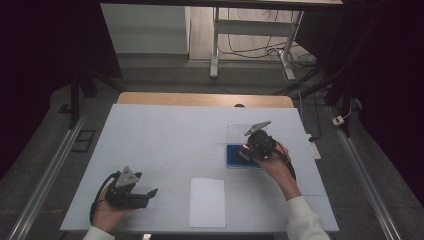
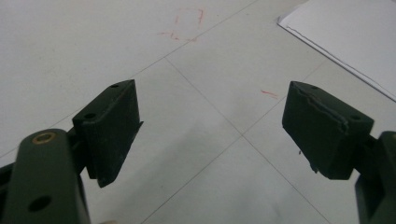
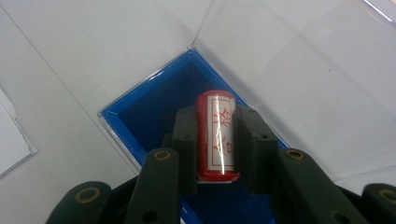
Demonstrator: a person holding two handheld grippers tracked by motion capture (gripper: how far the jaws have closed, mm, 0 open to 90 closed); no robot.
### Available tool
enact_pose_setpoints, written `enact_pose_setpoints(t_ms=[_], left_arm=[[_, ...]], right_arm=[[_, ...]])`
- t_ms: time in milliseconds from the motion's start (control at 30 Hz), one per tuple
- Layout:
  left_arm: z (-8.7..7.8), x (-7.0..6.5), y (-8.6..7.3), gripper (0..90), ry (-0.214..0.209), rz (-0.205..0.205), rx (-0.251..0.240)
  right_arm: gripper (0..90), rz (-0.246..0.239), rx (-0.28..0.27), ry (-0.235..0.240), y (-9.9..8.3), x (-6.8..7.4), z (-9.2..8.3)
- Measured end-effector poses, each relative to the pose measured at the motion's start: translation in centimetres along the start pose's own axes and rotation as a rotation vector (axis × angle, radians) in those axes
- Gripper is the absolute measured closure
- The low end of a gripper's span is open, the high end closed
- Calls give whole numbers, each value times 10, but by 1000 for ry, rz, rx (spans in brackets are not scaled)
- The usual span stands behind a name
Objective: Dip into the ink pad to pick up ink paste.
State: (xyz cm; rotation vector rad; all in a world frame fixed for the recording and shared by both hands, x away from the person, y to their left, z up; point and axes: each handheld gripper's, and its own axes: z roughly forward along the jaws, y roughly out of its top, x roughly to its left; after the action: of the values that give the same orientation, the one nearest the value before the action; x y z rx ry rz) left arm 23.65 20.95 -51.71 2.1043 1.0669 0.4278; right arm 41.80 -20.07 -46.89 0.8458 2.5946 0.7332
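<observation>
My right gripper (image 3: 218,116) is shut on a red cylindrical stamp (image 3: 217,140) with a white label and red characters. It holds the stamp just above a blue ink pad (image 3: 154,112) in a clear case whose lid (image 3: 289,70) lies open behind it. From above, the right gripper (image 1: 246,151) sits over the blue pad (image 1: 234,159) at the table's right. My left gripper (image 1: 148,183) rests at the front left, jaws open and pointing right. Its own camera shows the left gripper (image 2: 210,126) with nothing but bare tabletop between the jaws.
A white sheet of paper (image 1: 207,201) lies at the front middle of the white table (image 1: 165,135), between the two hands; its corner (image 2: 350,32) appears beyond the left jaws. Faint red marks (image 2: 187,23) dot the tabletop. Desk legs and cables stand behind the table.
</observation>
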Motion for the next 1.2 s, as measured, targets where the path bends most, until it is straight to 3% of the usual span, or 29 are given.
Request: enact_pose_setpoints(t_ms=[433,567,700,1200], left_arm=[[-1,-2,0,193,2,1,-1],[-1,-2,0,192,1,0,2],[-1,-1,0,192,3,-6,-1],[-1,-1,0,192,2,-6,-2]], right_arm=[[706,-21,10,-28,-2,6,4],[707,-9,-11,-7,-5,2,4],[706,-19,-6,-23,-4,5,4],[705,-15,-20,-13,-6,4,4]])
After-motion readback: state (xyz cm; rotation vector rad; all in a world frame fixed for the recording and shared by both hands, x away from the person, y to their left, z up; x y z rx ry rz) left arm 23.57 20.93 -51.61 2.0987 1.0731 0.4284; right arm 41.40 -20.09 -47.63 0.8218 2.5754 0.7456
